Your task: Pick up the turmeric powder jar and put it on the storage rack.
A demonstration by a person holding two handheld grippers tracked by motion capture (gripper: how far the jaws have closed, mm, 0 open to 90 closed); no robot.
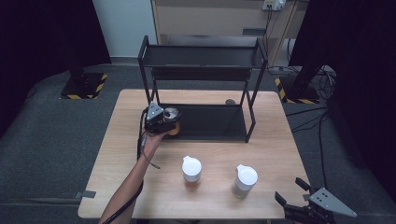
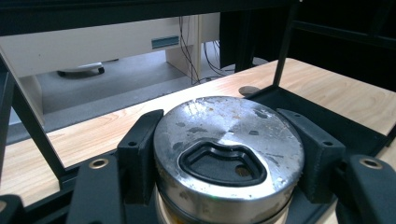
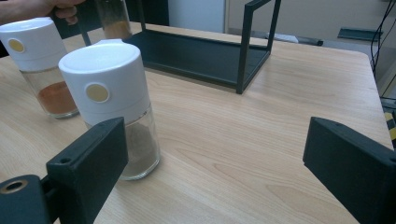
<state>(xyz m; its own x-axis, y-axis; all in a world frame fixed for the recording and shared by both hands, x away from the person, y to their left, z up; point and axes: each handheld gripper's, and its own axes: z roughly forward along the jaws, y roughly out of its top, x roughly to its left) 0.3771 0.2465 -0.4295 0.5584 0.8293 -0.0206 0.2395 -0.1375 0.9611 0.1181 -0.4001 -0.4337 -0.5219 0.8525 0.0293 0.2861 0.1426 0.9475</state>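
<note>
So we've got the left tongs (image 1: 169,122) clenched around a steel-lidded spice jar (image 2: 228,145) at the left end of the black rack's (image 1: 211,126) bottom shelf, not set down yet as far as we can tell. Two white-capped shakers (image 1: 191,171) (image 1: 245,180) wait on the surface, with the right tongs (image 1: 292,189) gaping, empty, beside them.

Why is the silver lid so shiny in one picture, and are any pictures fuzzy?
In the left gripper view, room light glares off the scuffed metal lid; its near edge is soft. In the right gripper view the close black jaws blur. The high view's corners are dark.
</note>
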